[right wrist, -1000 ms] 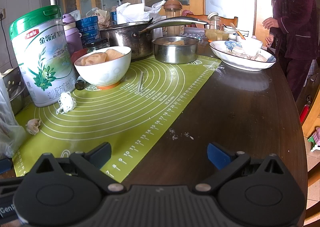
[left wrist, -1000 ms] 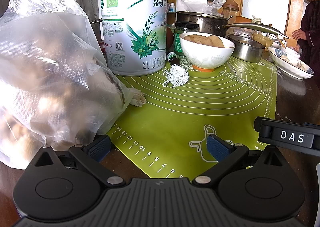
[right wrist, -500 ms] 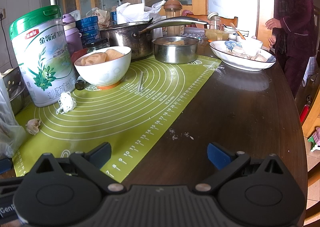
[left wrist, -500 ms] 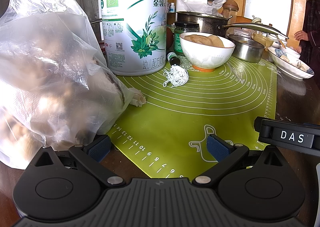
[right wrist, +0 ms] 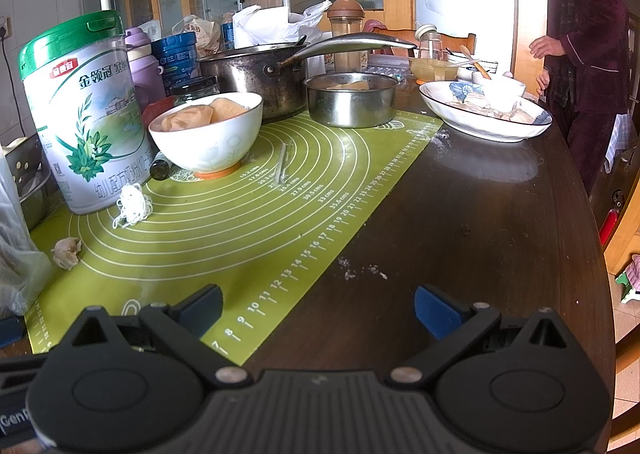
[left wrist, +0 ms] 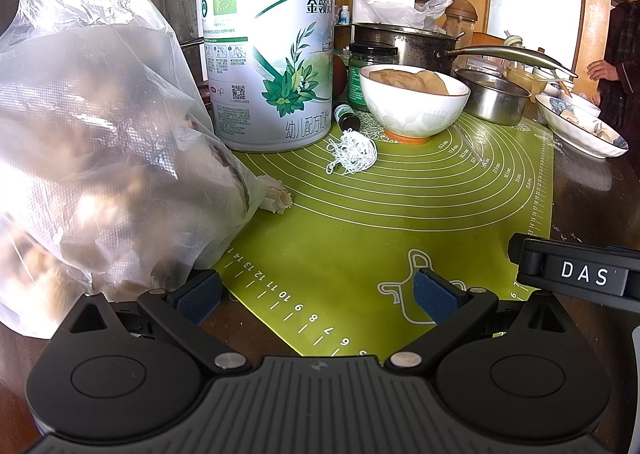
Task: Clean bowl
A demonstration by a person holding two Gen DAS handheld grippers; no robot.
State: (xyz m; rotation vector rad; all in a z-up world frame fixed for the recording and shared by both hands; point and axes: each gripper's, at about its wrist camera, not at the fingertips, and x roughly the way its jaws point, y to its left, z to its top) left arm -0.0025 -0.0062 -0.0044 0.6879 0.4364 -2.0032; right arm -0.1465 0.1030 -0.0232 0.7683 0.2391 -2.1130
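A white bowl (left wrist: 414, 105) with an orange foot stands on the green silicone mat (left wrist: 400, 238) at the far side; tan crumpled paper lies inside it. It also shows in the right wrist view (right wrist: 208, 137). My left gripper (left wrist: 318, 294) is open and empty, low over the mat's near edge, well short of the bowl. My right gripper (right wrist: 318, 310) is open and empty near the table's front edge, also far from the bowl.
A tall formula can (left wrist: 268, 41), a big plastic bag (left wrist: 92, 157), a string ball (left wrist: 352, 151), a small vial (left wrist: 346, 115), a pot (right wrist: 256, 77), a steel tin (right wrist: 352, 99) and a plate of food (right wrist: 484, 113) crowd the table. A person (right wrist: 584, 37) stands at right.
Both grippers have stayed still. The person at the far right has shifted a little.
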